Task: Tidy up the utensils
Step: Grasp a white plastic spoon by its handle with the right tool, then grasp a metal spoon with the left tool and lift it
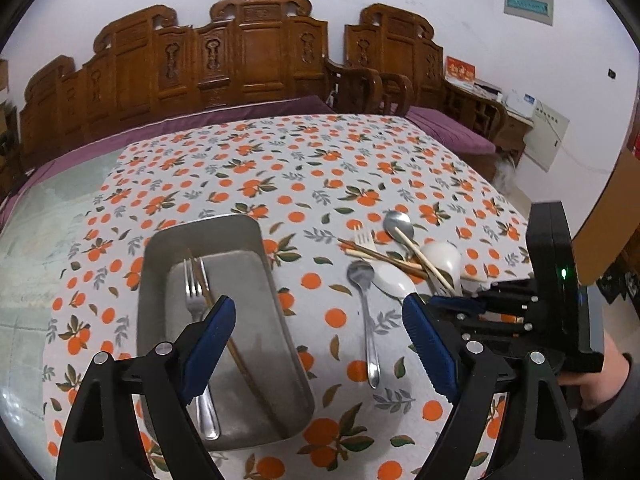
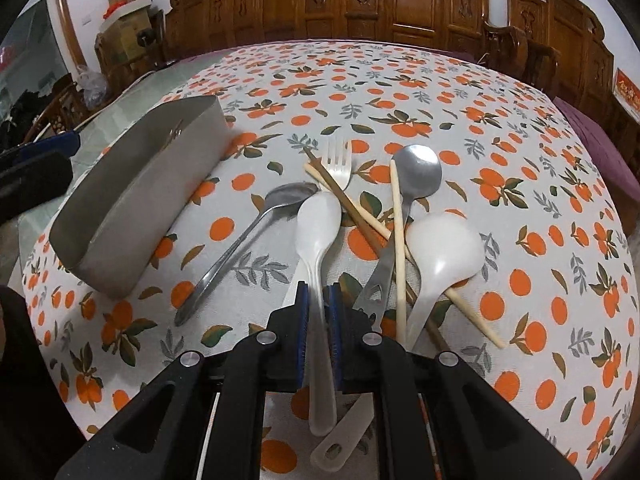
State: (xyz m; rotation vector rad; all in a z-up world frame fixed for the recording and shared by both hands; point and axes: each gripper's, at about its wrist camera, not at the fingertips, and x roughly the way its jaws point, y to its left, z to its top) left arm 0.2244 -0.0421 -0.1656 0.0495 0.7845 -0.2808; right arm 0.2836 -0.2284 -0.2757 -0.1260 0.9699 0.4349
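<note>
A grey metal tray (image 1: 160, 248) holds a fork (image 1: 195, 308) and a brown chopstick (image 1: 240, 360). My left gripper (image 1: 316, 320) is open and empty above the tray's near right side. My right gripper (image 2: 318, 300) is shut on the handle of a white plastic spoon (image 2: 318, 220). A pile lies on the cloth: a metal spoon (image 2: 240, 240), a fork (image 2: 340, 160), a second metal spoon (image 2: 416, 172), a white ladle spoon (image 2: 440, 248), and brown and pale chopsticks (image 2: 396, 240). The tray (image 2: 132, 216) stands left of the pile.
An orange-patterned tablecloth (image 1: 320, 168) covers the table, with bare glass (image 1: 40, 240) at its left. Carved wooden benches with purple cushions (image 1: 240, 60) stand behind. Another white handle (image 2: 340, 436) lies under my right gripper. The right gripper's body (image 1: 552, 292) sits at the table's right edge.
</note>
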